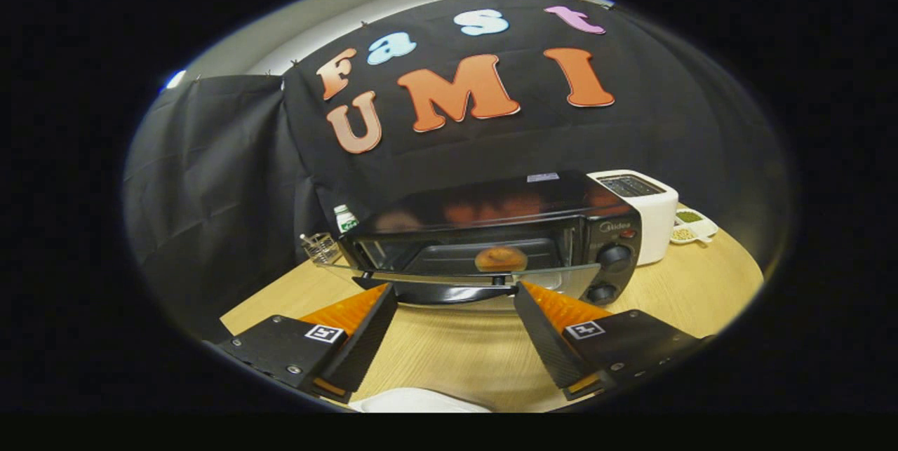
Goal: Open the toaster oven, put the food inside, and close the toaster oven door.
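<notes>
A black toaster oven [491,209] stands on the wooden table [456,360] just beyond my fingers. Its glass door [393,276] hangs down open, and the dark handle [449,293] on its front edge lies right between my fingertips. Inside, on the oven's tray, sits a round brown bun [501,259]. My gripper [452,287] is open, its fingers spread to either side of the handle with nothing pressed between them. Two knobs [614,257] sit on the oven's right panel.
A white slot toaster [649,209] stands against the oven's right side, with small white dishes of beans [691,226] beyond it. Left of the oven are a green-capped bottle [344,217] and a clear container [319,247]. A white object [421,402] lies near me under the fingers.
</notes>
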`<state>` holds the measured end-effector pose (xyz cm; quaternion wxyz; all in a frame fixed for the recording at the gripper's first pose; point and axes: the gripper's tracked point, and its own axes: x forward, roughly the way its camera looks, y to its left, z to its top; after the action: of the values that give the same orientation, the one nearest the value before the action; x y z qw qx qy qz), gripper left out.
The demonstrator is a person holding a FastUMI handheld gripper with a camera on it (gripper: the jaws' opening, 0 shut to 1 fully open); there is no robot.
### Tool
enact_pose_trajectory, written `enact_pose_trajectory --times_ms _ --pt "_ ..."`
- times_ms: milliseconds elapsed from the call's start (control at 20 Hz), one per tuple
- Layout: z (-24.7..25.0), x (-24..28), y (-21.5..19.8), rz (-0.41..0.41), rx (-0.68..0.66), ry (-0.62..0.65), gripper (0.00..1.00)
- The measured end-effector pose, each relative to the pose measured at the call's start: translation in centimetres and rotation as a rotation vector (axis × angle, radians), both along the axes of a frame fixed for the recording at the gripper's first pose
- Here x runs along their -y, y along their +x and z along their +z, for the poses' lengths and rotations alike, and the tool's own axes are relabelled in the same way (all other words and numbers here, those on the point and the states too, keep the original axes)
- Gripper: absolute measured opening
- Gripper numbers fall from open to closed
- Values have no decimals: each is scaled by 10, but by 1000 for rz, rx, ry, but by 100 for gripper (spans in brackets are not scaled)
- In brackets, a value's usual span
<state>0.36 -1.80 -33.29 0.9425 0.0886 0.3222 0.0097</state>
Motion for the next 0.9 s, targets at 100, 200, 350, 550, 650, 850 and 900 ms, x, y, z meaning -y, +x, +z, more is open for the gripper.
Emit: enact_pose_trajectory --times_ms 100,200,350,550,650,850,900 --pt "0 3 14 -10 3 11 99" --pt "0 6 27 -21 11 8 99" --pt "-1 10 43 -33 25 -11 99" --pt "1 10 40 -28 18 -34 100" --pt "26 3 36 -4 77 -64 97" --pt "97 -13 23 39 237 -109 96" --pt "117 -17 18 49 280 -123 96"
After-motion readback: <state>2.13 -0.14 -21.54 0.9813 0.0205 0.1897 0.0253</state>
